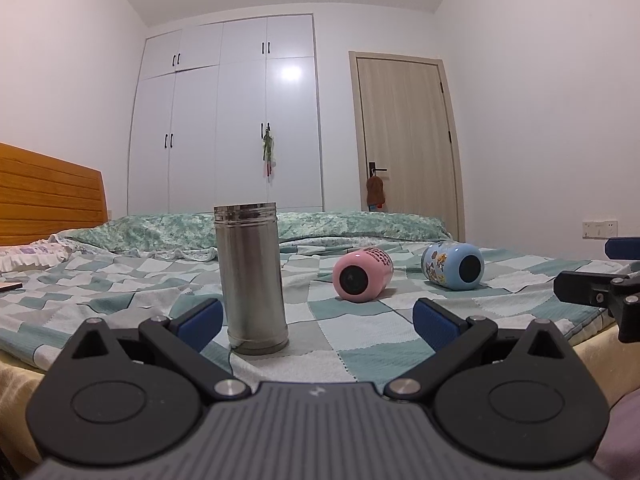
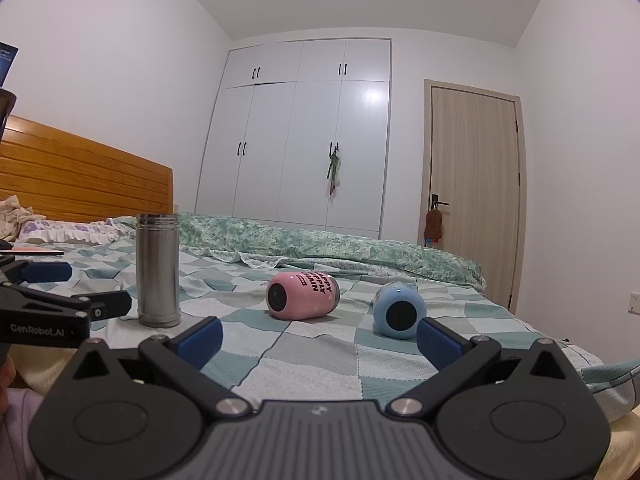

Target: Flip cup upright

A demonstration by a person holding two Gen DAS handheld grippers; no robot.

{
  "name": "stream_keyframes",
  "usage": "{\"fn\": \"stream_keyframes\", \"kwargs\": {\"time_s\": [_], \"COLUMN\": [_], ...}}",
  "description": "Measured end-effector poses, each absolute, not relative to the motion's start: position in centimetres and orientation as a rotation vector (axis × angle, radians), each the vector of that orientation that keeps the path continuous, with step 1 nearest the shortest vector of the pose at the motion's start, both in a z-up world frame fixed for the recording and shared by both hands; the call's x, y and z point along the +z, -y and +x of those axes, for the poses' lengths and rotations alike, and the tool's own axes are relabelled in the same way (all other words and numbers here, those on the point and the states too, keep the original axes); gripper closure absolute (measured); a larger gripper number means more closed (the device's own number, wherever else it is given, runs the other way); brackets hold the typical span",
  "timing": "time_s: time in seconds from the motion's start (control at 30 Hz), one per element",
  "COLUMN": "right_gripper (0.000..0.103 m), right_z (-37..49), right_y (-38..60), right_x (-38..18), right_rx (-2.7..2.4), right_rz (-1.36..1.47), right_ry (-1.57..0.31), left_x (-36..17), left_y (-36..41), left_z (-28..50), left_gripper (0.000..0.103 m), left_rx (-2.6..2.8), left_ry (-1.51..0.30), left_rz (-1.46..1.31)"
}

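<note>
A steel cup [image 1: 253, 278] stands upright on the checked bedspread, just ahead of my open left gripper [image 1: 318, 324] and nearer its left finger. It also shows in the right wrist view [image 2: 157, 270]. A pink cup [image 1: 362, 275] lies on its side, base toward me, beyond the left gripper; it also shows in the right wrist view [image 2: 303, 295]. A blue cup [image 1: 453, 265] lies on its side to its right. My right gripper [image 2: 319, 338] is open and empty, with the blue cup [image 2: 398, 311] just past its right finger.
The bed has a checked green and white cover [image 2: 312, 356], a rolled floral quilt [image 2: 320, 244] at the back and a wooden headboard [image 2: 80, 176] on the left. A white wardrobe [image 1: 228, 120] and a door [image 1: 404, 132] stand behind. The bed's near edge lies under both grippers.
</note>
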State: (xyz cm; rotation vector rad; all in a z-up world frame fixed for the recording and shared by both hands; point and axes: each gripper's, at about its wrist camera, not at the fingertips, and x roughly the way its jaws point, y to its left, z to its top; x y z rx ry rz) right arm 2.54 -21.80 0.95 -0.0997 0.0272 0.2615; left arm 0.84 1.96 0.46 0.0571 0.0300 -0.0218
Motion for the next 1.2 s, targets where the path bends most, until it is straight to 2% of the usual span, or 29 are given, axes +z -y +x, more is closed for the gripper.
{"fn": "stream_keyframes", "kwargs": {"time_s": [1.2], "right_gripper": [0.000], "right_z": [2.61], "right_y": [22.01], "right_x": [0.69], "right_rx": [0.264], "right_rz": [-0.108], "right_ry": [-0.029], "left_x": [0.53], "left_y": [-1.99], "left_z": [0.69], "left_gripper": [0.000], "left_rx": [-0.023], "left_ry": [-0.027], "left_rz": [0.054]}}
